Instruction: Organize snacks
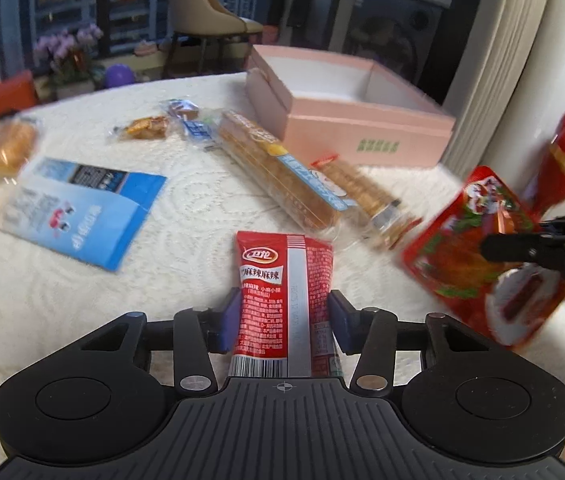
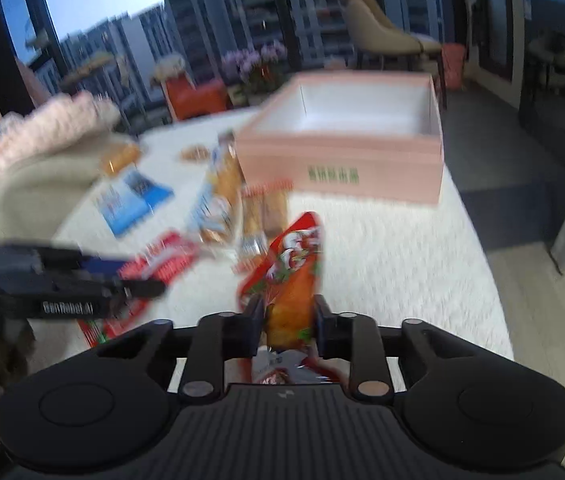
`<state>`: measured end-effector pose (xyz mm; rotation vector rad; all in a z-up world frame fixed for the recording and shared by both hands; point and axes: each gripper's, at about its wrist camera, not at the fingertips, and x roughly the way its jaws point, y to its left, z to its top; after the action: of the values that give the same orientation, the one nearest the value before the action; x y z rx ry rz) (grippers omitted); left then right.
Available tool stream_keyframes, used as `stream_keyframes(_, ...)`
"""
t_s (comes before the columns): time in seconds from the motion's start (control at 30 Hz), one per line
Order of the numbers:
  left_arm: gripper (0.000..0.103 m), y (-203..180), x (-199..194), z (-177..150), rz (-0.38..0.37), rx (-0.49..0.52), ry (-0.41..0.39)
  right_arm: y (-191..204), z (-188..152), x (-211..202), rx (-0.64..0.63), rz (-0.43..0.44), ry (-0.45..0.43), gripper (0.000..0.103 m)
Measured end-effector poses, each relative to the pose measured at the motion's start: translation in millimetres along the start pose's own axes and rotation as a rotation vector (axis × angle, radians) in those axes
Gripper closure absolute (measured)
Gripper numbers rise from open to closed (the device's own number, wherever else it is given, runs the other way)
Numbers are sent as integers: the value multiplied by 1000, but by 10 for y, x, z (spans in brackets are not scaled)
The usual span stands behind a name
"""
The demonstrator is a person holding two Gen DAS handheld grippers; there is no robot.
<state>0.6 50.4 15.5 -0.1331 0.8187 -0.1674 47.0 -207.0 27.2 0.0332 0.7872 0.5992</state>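
My left gripper (image 1: 282,320) clamps red spicy-strip packet (image 1: 282,300); my right gripper (image 2: 286,320) pinches red sausage pouch (image 2: 294,276), lifted off white lace tablecloth (image 1: 186,220). Pink box (image 1: 362,120) far right, empty. Blue packet (image 1: 82,208) left; long biscuit packs (image 1: 282,176) centre. Far: beige chair (image 1: 206,4), purple flowers (image 1: 70,48), window with high-rises (image 2: 102,12).

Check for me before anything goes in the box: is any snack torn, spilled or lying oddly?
Nothing looks torn or spilled. The pink box is empty. Two long biscuit packs lie slanted on the table beside it. The left gripper holds a red spicy-strip packet; the right gripper holds a red pouch.
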Motion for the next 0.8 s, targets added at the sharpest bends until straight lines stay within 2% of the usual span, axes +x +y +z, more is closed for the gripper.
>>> stream_keyframes(0.23,53,-60,-212,160,-3,20,-78,-194,240,-202,78,13,-111,85)
stream_keyframes(0.5,53,-40,-458,567,-61,-23,-177,-499,464,-342,175,20,-224,85)
stream_keyframes(0.67,53,-3,-690,734,-79,-47,-251,-594,601,-386,202,52,-277,88)
stream_keyframes(0.8,53,65,-740,771,-54,-52,-234,-621,644,-326,192,54,-280,88)
